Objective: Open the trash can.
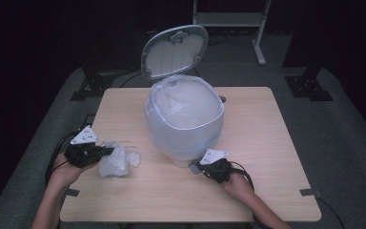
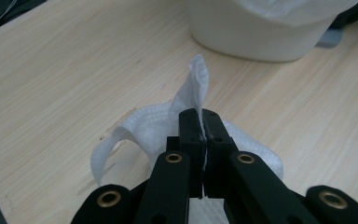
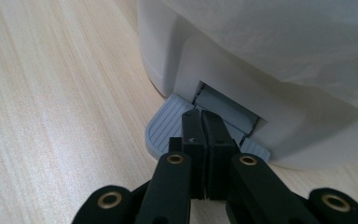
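Note:
A white pedal bin [image 1: 183, 131] stands at the table's middle with its lid [image 1: 174, 50] raised and a translucent bag [image 1: 186, 98] lining it. My left gripper [image 1: 107, 151] is left of the bin, shut on a crumpled white tissue [image 1: 114, 163]. In the left gripper view the jaws [image 2: 204, 119] pinch a flap of the tissue [image 2: 191, 88], which hangs just above the wood. My right gripper [image 1: 198, 167] is at the bin's front foot. Its shut jaws [image 3: 201, 120] rest on the grey ribbed pedal [image 3: 163, 125] with nothing between them.
The wooden table [image 1: 267, 143] has bare wood to the right of the bin and along the front edge. Black tape marks sit near the front corners [image 1: 310, 192]. A metal frame [image 1: 231, 19] and dark stand bases [image 1: 310, 88] are on the floor beyond.

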`<state>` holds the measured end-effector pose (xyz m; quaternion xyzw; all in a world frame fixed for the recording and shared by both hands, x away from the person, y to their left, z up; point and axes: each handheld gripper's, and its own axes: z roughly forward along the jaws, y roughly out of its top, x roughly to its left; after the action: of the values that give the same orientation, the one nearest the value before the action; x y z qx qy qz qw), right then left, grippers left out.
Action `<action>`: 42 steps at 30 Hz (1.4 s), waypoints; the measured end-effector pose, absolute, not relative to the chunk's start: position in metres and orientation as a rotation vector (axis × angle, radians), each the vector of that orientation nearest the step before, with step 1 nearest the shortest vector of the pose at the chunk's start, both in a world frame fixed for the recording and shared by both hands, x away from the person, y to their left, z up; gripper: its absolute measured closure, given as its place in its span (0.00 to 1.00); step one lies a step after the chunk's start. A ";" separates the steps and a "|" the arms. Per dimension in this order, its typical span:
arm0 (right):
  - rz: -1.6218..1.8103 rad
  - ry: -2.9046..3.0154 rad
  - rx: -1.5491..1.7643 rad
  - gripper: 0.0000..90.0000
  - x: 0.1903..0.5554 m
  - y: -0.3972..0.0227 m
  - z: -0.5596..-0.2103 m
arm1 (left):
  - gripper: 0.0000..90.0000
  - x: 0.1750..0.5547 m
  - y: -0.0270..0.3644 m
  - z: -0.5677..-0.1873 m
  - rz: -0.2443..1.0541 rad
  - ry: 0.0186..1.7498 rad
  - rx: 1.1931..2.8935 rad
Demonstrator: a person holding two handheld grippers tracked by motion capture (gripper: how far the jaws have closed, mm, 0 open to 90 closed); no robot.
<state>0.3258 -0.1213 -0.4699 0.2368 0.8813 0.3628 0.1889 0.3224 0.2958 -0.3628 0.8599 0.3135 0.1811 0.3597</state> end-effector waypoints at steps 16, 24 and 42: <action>1.029 2.486 0.683 0.98 0.327 -0.121 -0.469 | 0.99 0.309 0.286 -0.317 0.391 0.719 2.178; 1.025 2.489 0.678 0.98 0.327 -0.121 -0.469 | 0.99 0.308 0.278 -0.308 0.365 0.700 2.178; 1.028 2.486 0.678 0.98 0.327 -0.121 -0.469 | 0.99 0.305 0.266 -0.269 0.335 0.650 2.166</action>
<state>0.3269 -0.1213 -0.4693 0.2403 0.8811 0.3642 0.1826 0.3054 0.2660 -0.2693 0.8621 0.2588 0.1335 0.4146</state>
